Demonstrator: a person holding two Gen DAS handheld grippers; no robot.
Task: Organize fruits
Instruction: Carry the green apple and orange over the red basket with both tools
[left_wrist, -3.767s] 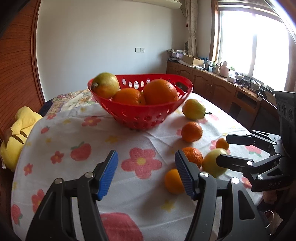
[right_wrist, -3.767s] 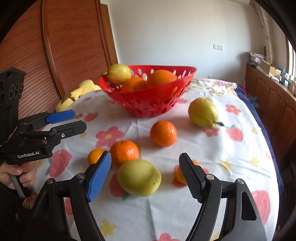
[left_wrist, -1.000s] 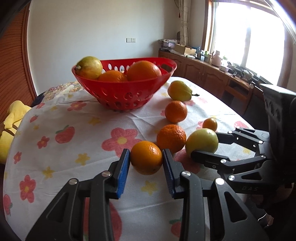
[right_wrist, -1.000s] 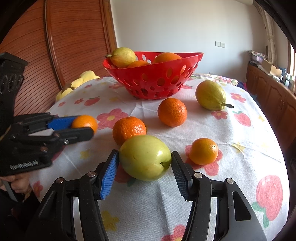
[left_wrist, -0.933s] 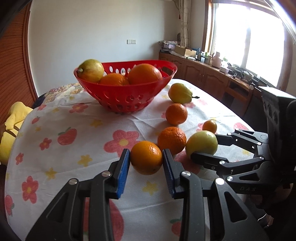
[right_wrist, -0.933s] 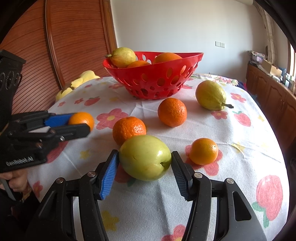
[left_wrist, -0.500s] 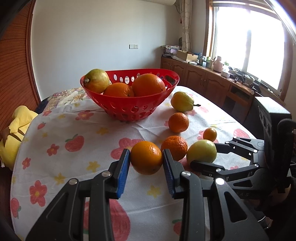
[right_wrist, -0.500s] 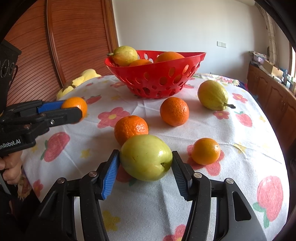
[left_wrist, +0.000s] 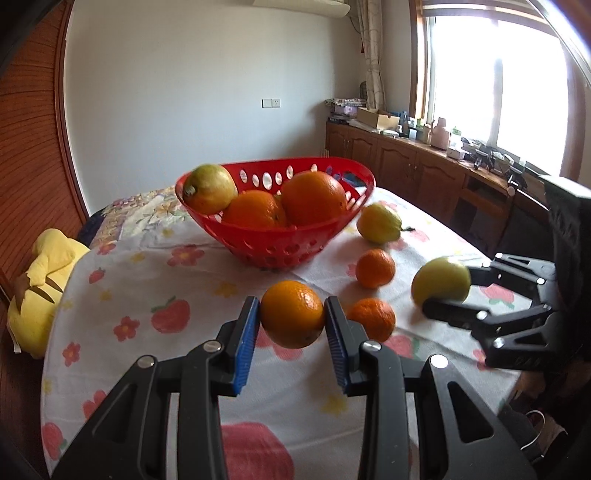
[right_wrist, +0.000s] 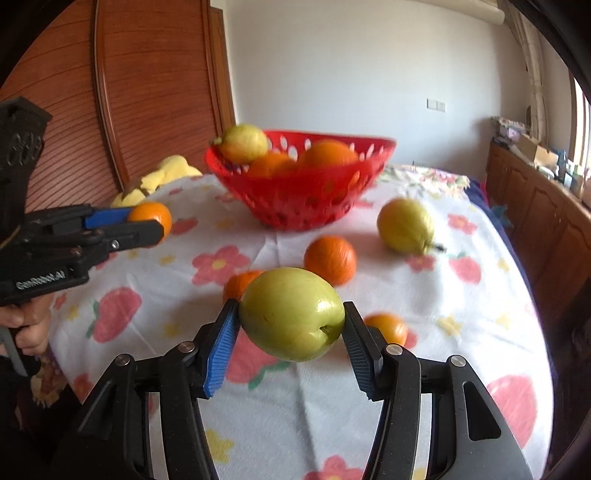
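Note:
My left gripper (left_wrist: 291, 325) is shut on an orange (left_wrist: 292, 314) and holds it above the floral tablecloth. My right gripper (right_wrist: 288, 332) is shut on a yellow-green apple (right_wrist: 291, 314), also lifted; it shows in the left wrist view (left_wrist: 440, 284) too. The red basket (left_wrist: 280, 240) stands ahead at the far middle with a yellow pear (left_wrist: 210, 188) and two oranges (left_wrist: 314, 197) in it. On the cloth lie a yellow pear (right_wrist: 404, 226), an orange (right_wrist: 330, 260), another orange (left_wrist: 371, 319) and a small mandarin (right_wrist: 388, 328).
A yellow plush toy (left_wrist: 40, 280) sits at the table's left edge. Wooden cabinets (left_wrist: 417, 170) with clutter run along the right under the window. A wooden panelled wall (right_wrist: 122, 92) stands to the left. The table edge (left_wrist: 55, 406) is near on the left.
Both grippers closed on their fruits and have lifted them off the cloth, the orange on the left and the apple on the right, moving up toward the basket's height.

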